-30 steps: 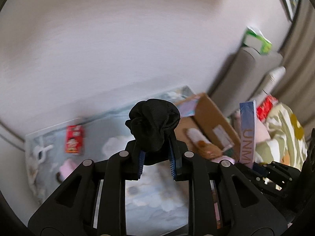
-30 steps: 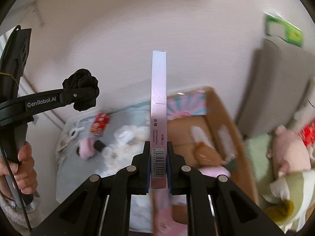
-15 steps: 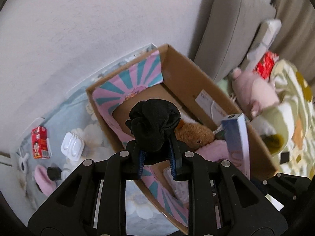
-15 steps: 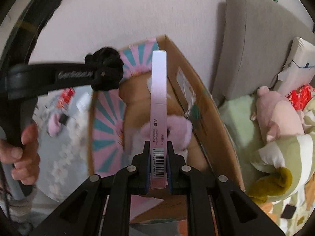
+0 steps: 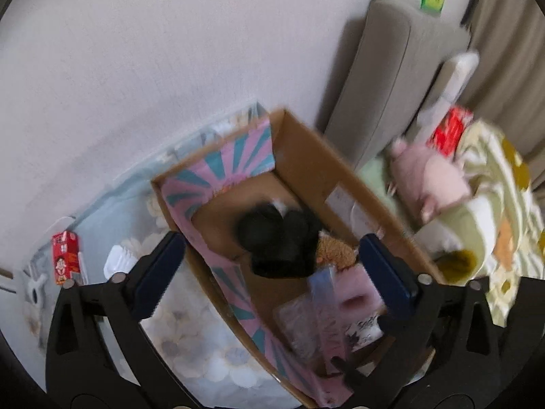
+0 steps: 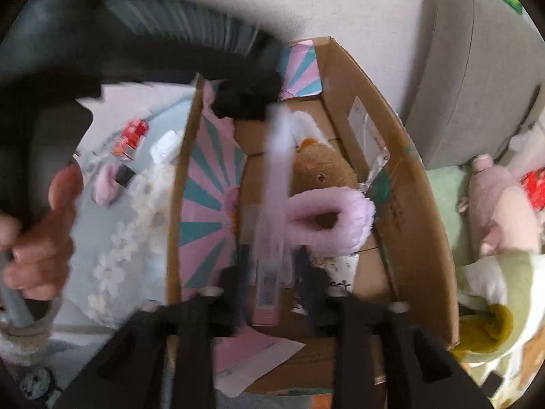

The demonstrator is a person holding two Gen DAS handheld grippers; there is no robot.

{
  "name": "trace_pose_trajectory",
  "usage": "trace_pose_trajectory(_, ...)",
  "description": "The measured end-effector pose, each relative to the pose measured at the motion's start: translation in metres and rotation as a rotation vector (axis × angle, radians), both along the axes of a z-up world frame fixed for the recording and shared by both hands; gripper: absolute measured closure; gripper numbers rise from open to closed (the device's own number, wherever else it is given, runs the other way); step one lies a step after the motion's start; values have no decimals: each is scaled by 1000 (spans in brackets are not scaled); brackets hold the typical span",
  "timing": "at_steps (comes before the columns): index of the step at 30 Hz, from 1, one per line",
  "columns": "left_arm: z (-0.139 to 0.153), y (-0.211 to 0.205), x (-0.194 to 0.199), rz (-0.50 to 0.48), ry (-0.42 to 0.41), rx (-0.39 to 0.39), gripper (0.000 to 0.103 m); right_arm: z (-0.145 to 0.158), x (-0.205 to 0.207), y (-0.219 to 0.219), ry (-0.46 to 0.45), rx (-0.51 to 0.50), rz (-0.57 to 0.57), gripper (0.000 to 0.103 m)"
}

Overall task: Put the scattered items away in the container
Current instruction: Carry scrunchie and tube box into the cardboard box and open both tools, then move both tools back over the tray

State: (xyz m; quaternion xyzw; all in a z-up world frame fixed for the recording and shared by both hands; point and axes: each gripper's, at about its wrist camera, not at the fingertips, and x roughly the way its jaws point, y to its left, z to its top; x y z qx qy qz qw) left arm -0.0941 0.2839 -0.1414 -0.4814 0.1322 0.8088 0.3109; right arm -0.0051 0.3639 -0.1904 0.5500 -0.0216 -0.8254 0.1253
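Note:
An open cardboard box (image 5: 306, 156) with pink and teal flaps sits on the floor; it also shows in the right wrist view (image 6: 419, 204). My left gripper (image 5: 272, 262) is open above it. The black cloth bundle (image 5: 279, 238) is free of the jaws and blurred, over the box interior; it also shows in the right wrist view (image 6: 245, 99). My right gripper (image 6: 272, 269) is open, and the slim pink box (image 6: 272, 231) is blurred between its spread fingers, dropping into the cardboard box. A brown plush (image 6: 323, 167) and a pink fluffy slipper (image 6: 333, 218) lie inside.
On the pale floral mat (image 5: 190, 334) left of the box lie a red carton (image 5: 64, 255), a white case (image 5: 119, 262) and a pink slipper (image 6: 105, 184). A grey sofa (image 5: 385, 78) stands right, with a pink plush (image 5: 432, 177) and blankets.
Both grippers moved over the box and tilted down. Both jaws then opened, letting go of the black bundle and the slim pink box, which now fall into the box.

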Motion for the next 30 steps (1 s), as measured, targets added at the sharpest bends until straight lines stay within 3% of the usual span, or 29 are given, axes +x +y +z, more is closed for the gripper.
trace_pose_trajectory(1, 7, -4, 0, -6, 6, 19, 1, 1, 1, -1, 15, 24, -6, 52)
trace_pose_trajectory(2, 12, -5, 0, -8, 15, 25, 1, 5, 2, -2, 39, 40, -16, 50)
trace_pose_trajectory(6, 28, -17, 0, 27, 67, 25, 1, 14, 4, 6, 66, -25, -36, 50)
trace_pose_trajectory(13, 35, -32, -7, 63, 22, 73, 1, 21, 6, 17, 86, -50, -98, 49)
trace_pose_trajectory(17, 36, -35, -8, 64, 30, 56, 1, 27, 9, 16, 103, -80, -116, 49)
trace_pose_trajectory(24, 39, -53, -6, 85, 31, 62, 1, 34, 10, 7, 113, -67, -96, 49)
trace_pose_trajectory(30, 36, -92, -11, 182, 26, 63, 1, 33, 10, -4, 110, -72, -67, 49)
